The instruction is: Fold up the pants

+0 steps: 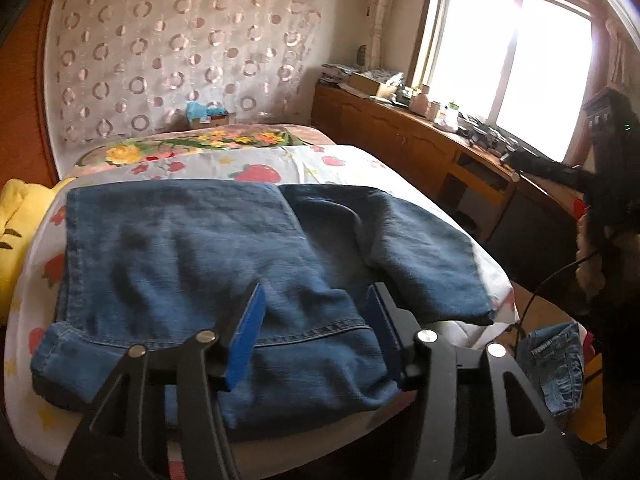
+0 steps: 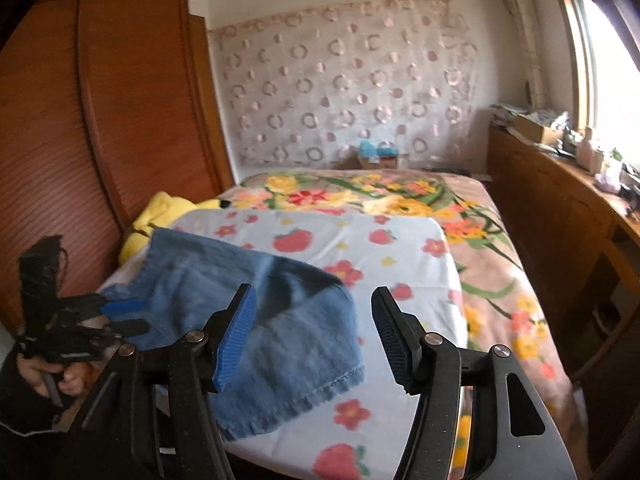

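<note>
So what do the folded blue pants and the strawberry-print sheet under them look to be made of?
Folded blue pants: denim by the look, a matte mid-blue twill with faded patches and a light contrast stitch line along the hem.
Strawberry-print sheet: probably thin woven cotton or a blend, matte, printed, lying flat with soft creases. The exact fibre cannot be told.

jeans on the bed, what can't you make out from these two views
- Jeans, near edge: left wrist view, hidden behind the left gripper.
- Jeans, left part: right wrist view, motion-blurred.
- Denim piece: left wrist view, partly hidden beyond the bed edge.
</note>
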A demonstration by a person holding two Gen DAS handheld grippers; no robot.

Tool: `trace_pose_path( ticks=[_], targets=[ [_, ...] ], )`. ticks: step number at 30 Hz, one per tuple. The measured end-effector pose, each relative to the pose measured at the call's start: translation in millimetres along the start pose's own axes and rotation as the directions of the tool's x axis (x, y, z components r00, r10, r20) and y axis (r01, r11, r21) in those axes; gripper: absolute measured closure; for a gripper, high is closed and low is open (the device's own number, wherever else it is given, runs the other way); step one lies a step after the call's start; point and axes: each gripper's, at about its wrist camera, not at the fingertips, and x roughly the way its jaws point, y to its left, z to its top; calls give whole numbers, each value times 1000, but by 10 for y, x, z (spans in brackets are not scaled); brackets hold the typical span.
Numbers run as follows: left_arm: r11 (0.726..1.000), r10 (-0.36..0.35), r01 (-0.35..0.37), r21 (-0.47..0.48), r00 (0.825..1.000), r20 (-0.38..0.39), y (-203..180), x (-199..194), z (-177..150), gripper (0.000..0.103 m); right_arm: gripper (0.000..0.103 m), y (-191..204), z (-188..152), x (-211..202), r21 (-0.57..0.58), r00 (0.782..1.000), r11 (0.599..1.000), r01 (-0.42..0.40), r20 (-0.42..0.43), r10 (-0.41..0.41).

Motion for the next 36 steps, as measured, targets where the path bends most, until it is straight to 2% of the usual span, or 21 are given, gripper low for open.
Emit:
trace_pose_path(
  ticks=[6, 13, 18, 22, 23, 24, 25, 26, 27, 30, 36],
  targets=[
    [996, -51, 53, 67, 998, -30, -314, 139, 16, 48, 42, -203, -304, 212, 37, 997, 999, 37, -72, -35],
    [984, -119, 131, 120, 988, -98, -602, 374, -32, 48, 42, -483, -540, 127, 110, 993, 992, 65, -103, -54],
    [978, -159, 179, 111, 972, -174, -704, 615, -52, 48, 42, -600, -623, 109, 139, 991, 987, 80, -115, -65],
    [978, -167, 188, 86, 965, -204, -718, 802, -11, 48, 42, -613, -677, 153, 150, 991, 986, 72, -122, -54],
    [979, -164, 186, 86, 962, -217, -723, 848, -17, 51, 42, -610, -691, 175, 150, 991, 986, 70, -126, -52],
    [978, -166, 190, 90, 960, -226, -740, 887, -27, 62, 42, -603, -706, 195, 150, 990, 986, 69, -131, -49],
    [976, -172, 198, 94, 958, -228, -760, 906, -30, 68, 42, -597, -722, 214, 150, 990, 987, 66, -136, -46],
    [975, -171, 198, 101, 959, -225, -782, 906, -30, 79, 42, -592, -737, 226, 149, 989, 987, 64, -138, -44],
    [974, -170, 197, 115, 963, -210, -804, 878, -28, 94, 42, -588, -748, 241, 149, 989, 987, 63, -142, -42],
    [974, -161, 181, 133, 975, -152, -797, 702, 57, 102, 42, -583, -753, 280, 152, 989, 987, 53, -146, -31],
    [984, -133, 132, 122, 991, -3, -577, 83, 327, 103, 42, -529, -625, 358, 162, 992, 987, 24, -124, -3]
  ],
)
